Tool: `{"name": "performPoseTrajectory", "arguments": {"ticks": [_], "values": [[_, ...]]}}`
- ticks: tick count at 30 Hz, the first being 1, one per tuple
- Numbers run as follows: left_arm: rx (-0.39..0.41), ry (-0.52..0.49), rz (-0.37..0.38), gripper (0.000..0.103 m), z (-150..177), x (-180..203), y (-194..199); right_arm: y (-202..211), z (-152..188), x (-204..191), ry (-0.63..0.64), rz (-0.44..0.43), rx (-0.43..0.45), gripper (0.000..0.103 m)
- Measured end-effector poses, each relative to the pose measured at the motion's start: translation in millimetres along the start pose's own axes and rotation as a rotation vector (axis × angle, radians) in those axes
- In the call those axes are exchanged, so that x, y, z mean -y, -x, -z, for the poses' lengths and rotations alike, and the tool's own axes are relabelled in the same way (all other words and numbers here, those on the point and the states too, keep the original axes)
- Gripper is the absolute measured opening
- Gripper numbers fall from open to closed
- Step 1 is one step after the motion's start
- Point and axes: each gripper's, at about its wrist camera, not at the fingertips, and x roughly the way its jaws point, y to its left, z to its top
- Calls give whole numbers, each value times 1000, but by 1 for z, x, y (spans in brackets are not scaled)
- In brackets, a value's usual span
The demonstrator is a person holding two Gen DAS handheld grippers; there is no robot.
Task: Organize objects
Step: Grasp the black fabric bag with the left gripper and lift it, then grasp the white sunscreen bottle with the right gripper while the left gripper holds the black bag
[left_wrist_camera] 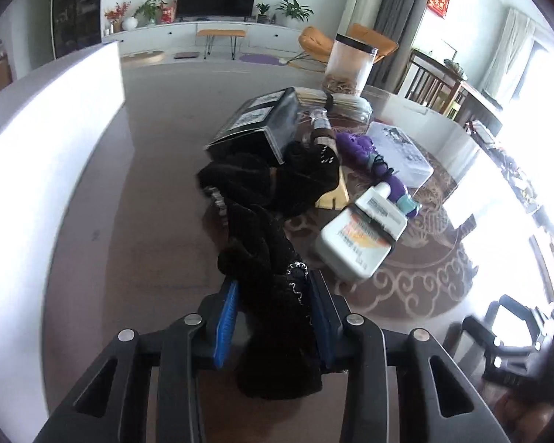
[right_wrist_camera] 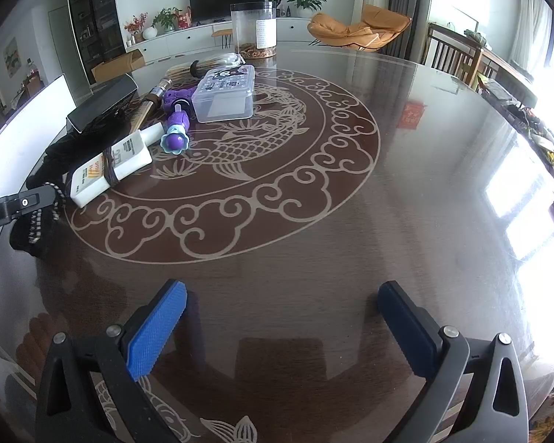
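Observation:
My left gripper [left_wrist_camera: 273, 299] is shut on a black fuzzy cloth [left_wrist_camera: 273, 251] with white stitching, held at the table's left edge; the cloth trails toward the pile. It also shows in the right wrist view [right_wrist_camera: 55, 155], with the left gripper's finger [right_wrist_camera: 29, 199] on it. A white bottle [left_wrist_camera: 362, 236] lies beside it, also seen in the right wrist view [right_wrist_camera: 110, 166]. A purple toy [right_wrist_camera: 177, 125] and a clear plastic box [right_wrist_camera: 225, 92] lie beyond. My right gripper [right_wrist_camera: 280, 317] is open and empty above the bare table.
A black book-like case [right_wrist_camera: 99, 103], a brush [right_wrist_camera: 155, 92] and a tall clear jar [right_wrist_camera: 255, 26] stand at the back left of the round dark table [right_wrist_camera: 351, 203]. A white wall panel [left_wrist_camera: 48, 155] runs along the left. Chairs stand behind.

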Motion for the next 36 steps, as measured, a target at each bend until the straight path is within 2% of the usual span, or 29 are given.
{"name": "performPoseTrajectory", "arguments": {"ticks": [3, 6, 8, 13, 17, 24, 27, 32, 34, 36], "values": [[-9, 14, 13, 37, 19, -11, 15, 0, 0, 0, -1, 1, 0, 103], [-12, 44, 12, 48, 36, -26, 28, -1, 0, 0, -3, 2, 1, 103], [-34, 58, -15, 81, 46, -37, 30, -1, -1, 0, -3, 1, 1, 103], [-27, 8, -77, 85, 42, -32, 20, -1, -1, -1, -3, 3, 0, 103], [-28, -94, -152, 102, 48, -16, 10, -2, -1, 0, -12, 9, 1, 103], [-23, -79, -155, 103, 47, -19, 11, -4, -1, -1, -17, 16, 0, 103], [-22, -77, -157, 103, 47, -18, 11, -4, -5, -6, -48, 50, -13, 103], [-22, -78, -156, 103, 47, -18, 10, -4, -45, -61, -148, -202, -34, 103], [-22, -78, -156, 103, 47, -18, 10, -15, -69, -87, -177, -250, -74, 102], [-22, -78, -156, 103, 47, -18, 10, -28, -91, -105, -196, -254, -94, 99]]}}
